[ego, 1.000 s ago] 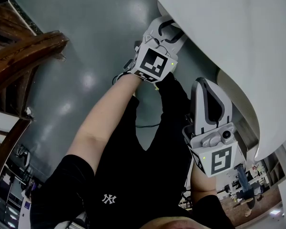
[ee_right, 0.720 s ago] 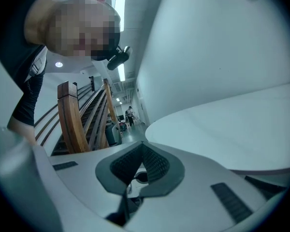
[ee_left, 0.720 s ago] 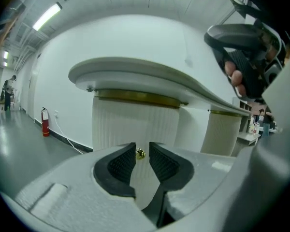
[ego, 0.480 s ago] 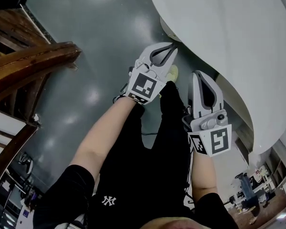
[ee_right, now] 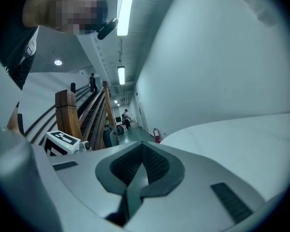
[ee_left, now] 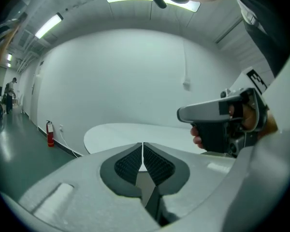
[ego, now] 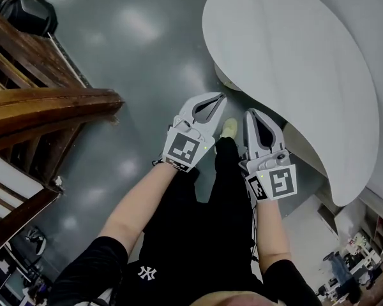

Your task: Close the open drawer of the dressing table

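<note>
The dressing table (ego: 293, 56) fills the upper right of the head view. All that shows of it is its top, a smooth, matt white worktop with a rounded, bean-like outline and no hard corners. Its drawer cannot be made out in any view, since the overhanging top covers the front from above.

Both grippers are held side by side just off the near curved edge of the worktop, close to each other and pointing towards it, neither touching it.

The left gripper (ego: 221, 97) has its jaws closing. In the left gripper view they stand almost together, only a hairline slit between the dark ribbed pads (ee_left: 129, 161), with nothing between them.

The right gripper (ego: 250, 112) has its jaws fully together, pad against pad, and holds nothing.

Each gripper is pale grey moulded plastic with a marker cube (ego: 182, 150) of black-and-white squares at its rear.

Between the two grippers a pale yellow shoe (ego: 229, 127) stands on the floor (ego: 127, 56), which is glossy dark grey and throws back soft patches of light. At the left runs a dark brown wooden banister (ego: 45, 107) with a polished rail. A red fire extinguisher (ee_left: 50, 133) stands by the white wall beyond the table.
</note>
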{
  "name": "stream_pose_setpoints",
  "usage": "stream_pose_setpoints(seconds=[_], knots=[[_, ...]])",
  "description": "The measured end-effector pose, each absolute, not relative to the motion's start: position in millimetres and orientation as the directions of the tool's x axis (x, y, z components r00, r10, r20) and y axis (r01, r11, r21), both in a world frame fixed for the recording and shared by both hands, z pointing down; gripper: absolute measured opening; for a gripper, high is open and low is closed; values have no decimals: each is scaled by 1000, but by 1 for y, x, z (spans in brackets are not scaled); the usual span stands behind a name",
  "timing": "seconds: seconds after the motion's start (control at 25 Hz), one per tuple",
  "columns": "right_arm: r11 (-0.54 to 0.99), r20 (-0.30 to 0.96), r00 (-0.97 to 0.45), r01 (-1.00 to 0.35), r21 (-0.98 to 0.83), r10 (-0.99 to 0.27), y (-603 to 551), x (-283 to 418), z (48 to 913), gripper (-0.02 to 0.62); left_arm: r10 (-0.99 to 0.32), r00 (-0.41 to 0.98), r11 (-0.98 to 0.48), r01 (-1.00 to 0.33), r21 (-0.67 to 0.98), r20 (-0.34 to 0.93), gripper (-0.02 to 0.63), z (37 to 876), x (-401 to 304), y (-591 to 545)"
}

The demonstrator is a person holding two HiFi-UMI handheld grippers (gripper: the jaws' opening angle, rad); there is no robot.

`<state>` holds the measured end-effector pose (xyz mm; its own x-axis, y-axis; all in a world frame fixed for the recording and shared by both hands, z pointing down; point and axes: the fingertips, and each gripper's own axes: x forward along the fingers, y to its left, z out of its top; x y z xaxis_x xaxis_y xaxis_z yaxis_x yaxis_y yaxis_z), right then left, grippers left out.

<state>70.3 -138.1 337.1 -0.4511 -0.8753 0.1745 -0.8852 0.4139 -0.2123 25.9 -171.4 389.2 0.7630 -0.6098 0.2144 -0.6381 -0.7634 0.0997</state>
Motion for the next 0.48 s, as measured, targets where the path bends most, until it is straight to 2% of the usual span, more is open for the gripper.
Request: stream_pose_setpoints(seconds=[0.48], knots=[[427,160,-451,-889,-164,-878,-113,49,251,15,-601,777,-770,-626,126,188,18,270,9,-127]])
